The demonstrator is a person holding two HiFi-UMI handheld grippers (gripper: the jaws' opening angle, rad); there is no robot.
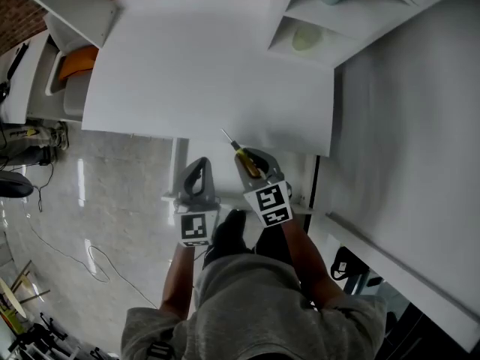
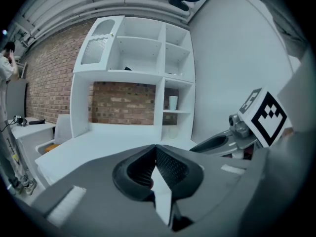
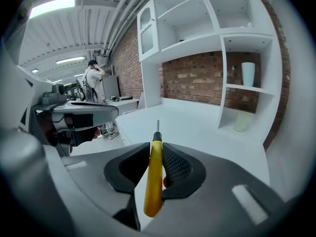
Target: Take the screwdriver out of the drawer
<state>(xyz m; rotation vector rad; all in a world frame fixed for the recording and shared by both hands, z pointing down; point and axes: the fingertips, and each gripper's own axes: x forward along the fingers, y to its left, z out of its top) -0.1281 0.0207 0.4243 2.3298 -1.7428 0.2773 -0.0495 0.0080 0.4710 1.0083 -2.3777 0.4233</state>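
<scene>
My right claw (image 1: 253, 163) grips the slim yellow-handled metal screwdriver (image 3: 154, 174) in the air by the white table (image 1: 210, 66). My left claw (image 2: 156, 154) is pinched together, empty. Removal looks done, so next I'd lower it flat onto the table.

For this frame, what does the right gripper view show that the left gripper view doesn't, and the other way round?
Only the right gripper view: the yellow-handled screwdriver clamped between the right gripper's jaws, its tip pointing forward.
Only the left gripper view: the left gripper's own jaws, closed with nothing between them.
Both: the white desk, the white shelf unit on it, the brick wall behind, and a cup on a side shelf.
</scene>
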